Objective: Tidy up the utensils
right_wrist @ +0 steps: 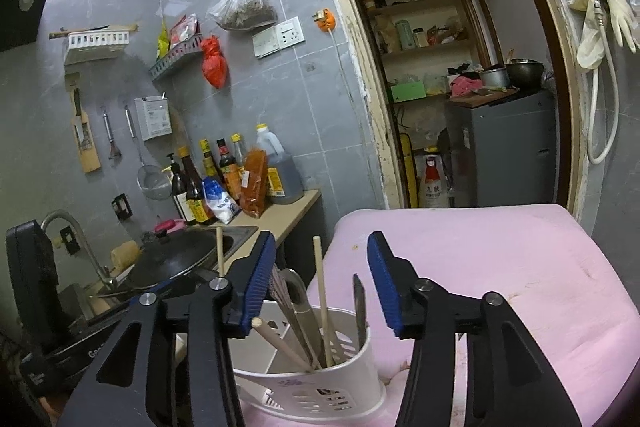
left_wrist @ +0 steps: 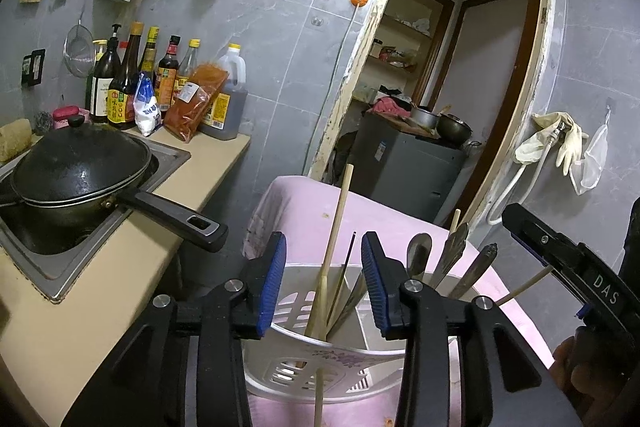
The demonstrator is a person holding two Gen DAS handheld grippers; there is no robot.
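A white plastic utensil holder stands on a pink cloth-covered surface. It holds wooden chopsticks, a dark chopstick, and metal spoons with other metal handles. My left gripper is open and empty, just above the holder. In the right wrist view the holder sits below my right gripper, which is open and empty, with chopsticks and metal utensils between its fingers. The right gripper's body shows at the right of the left wrist view.
A counter on the left has a sink holding a black lidded wok whose handle points toward the holder. Sauce bottles stand at the wall. A doorway with a grey cabinet lies behind.
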